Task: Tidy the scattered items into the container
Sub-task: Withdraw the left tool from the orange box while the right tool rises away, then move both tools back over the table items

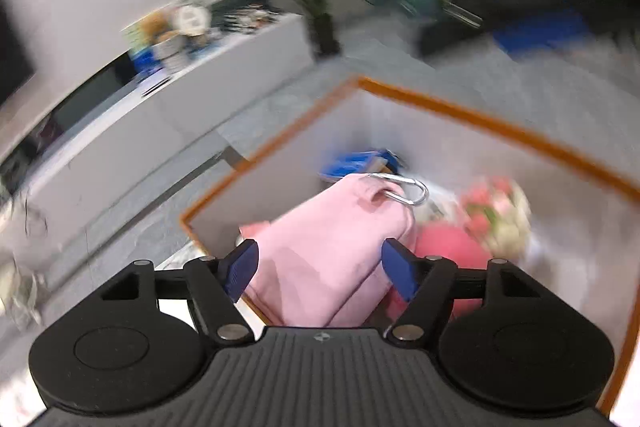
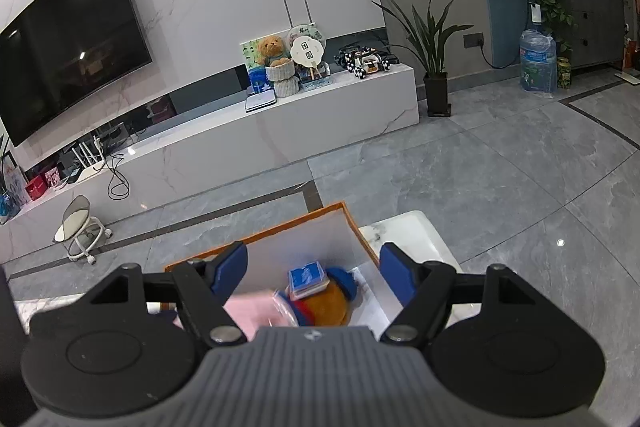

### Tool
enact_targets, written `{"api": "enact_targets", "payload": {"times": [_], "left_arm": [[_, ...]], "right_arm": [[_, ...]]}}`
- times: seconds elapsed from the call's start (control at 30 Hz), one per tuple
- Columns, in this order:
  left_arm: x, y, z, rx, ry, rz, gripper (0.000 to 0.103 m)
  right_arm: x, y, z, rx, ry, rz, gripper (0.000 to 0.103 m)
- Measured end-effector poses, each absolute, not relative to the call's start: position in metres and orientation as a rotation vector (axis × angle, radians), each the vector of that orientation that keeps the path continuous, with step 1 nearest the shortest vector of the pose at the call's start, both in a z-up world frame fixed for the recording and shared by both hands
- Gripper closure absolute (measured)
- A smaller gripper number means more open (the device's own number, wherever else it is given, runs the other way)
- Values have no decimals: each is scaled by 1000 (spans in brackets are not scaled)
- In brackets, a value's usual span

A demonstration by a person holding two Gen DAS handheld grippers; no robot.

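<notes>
A white container with an orange rim (image 1: 480,119) sits right below both grippers. In the left wrist view a pink garment (image 1: 332,223) with a metal hanger hook (image 1: 404,187) lies in it, between the spread fingers of my left gripper (image 1: 320,267), which is open. Behind the garment are a blue box (image 1: 356,163), a pink round item (image 1: 448,247) and a blurred flowery item (image 1: 500,215). My right gripper (image 2: 313,273) hangs open over the container (image 2: 280,231), above the blue box (image 2: 306,277), a brown plush toy (image 2: 324,311) and the pink garment (image 2: 244,307).
The container rests on a white marble table (image 2: 408,231) over grey floor tiles. Beyond stand a long white TV cabinet (image 2: 320,115) with toys, a wall TV (image 2: 68,39), a potted plant (image 2: 436,67), a water bottle (image 2: 538,61) and a small stool (image 2: 80,227).
</notes>
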State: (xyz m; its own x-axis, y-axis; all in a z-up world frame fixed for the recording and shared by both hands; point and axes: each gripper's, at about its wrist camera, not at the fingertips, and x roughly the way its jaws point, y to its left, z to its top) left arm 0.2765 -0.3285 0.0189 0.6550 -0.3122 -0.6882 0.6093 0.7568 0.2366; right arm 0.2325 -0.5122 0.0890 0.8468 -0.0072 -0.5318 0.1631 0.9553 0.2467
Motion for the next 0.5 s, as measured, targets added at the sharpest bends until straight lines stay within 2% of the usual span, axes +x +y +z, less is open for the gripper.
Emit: {"api": "enact_targets", "payload": {"times": [0.5], "left_arm": [[257,-265,79,366,548,-465,23]], "right_arm": [[227,-497,102,263,537,-84,28]]}}
